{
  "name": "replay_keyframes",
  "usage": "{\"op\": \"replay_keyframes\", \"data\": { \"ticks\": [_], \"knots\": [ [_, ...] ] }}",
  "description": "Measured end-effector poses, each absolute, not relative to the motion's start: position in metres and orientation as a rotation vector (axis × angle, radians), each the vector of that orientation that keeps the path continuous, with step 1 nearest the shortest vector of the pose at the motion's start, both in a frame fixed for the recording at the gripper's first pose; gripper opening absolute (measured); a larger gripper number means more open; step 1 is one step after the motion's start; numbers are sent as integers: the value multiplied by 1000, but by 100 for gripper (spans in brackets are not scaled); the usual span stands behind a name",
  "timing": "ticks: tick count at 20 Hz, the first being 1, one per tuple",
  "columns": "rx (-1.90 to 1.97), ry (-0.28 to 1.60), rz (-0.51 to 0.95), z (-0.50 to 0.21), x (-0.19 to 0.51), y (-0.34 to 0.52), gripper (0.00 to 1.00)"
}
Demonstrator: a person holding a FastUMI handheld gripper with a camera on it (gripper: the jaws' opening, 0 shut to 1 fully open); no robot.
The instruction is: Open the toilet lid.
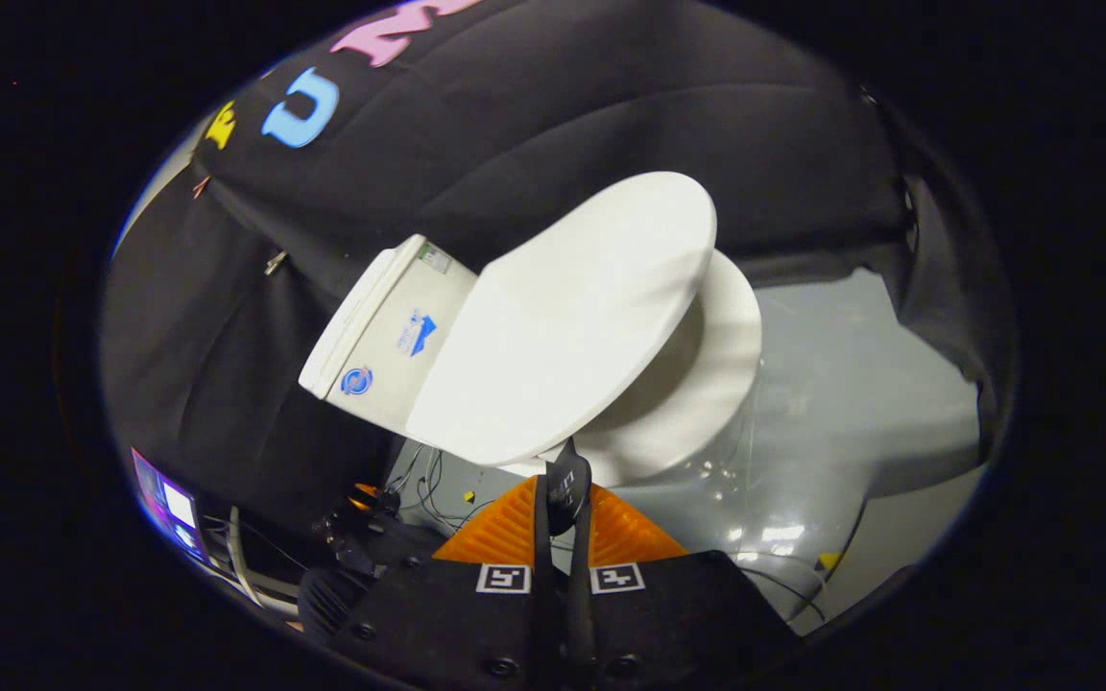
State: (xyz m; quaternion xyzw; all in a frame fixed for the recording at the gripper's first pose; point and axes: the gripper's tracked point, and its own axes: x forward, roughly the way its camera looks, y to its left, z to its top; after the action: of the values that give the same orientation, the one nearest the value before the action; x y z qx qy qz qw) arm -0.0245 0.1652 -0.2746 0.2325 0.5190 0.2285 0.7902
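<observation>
Gripper (567, 480) jaws closed together, gripping nothing, tips just below the lid's near edge; lid (567, 317) partly raised, tilted above the seat (707, 384); tank (390, 326) behind; grey floor (841, 384) beyond.

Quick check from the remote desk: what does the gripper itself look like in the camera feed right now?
The gripper has two ridged orange fingers that taper forward to thin black tips, pressed together just below the toilet lid. Behind them sits a black body with round screws, and each side carries a square black-and-white marker. The tips bear small pale markings, too small to make out.
</observation>
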Motion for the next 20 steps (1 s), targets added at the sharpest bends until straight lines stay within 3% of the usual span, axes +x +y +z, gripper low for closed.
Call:
{"op": "replay_keyframes", "data": {
  "ticks": [9, 20],
  "knots": [
    [220, 918, 549, -137, 12, 248, 8],
    [142, 827, 588, -78, 29, 336, 8]
  ]
}}
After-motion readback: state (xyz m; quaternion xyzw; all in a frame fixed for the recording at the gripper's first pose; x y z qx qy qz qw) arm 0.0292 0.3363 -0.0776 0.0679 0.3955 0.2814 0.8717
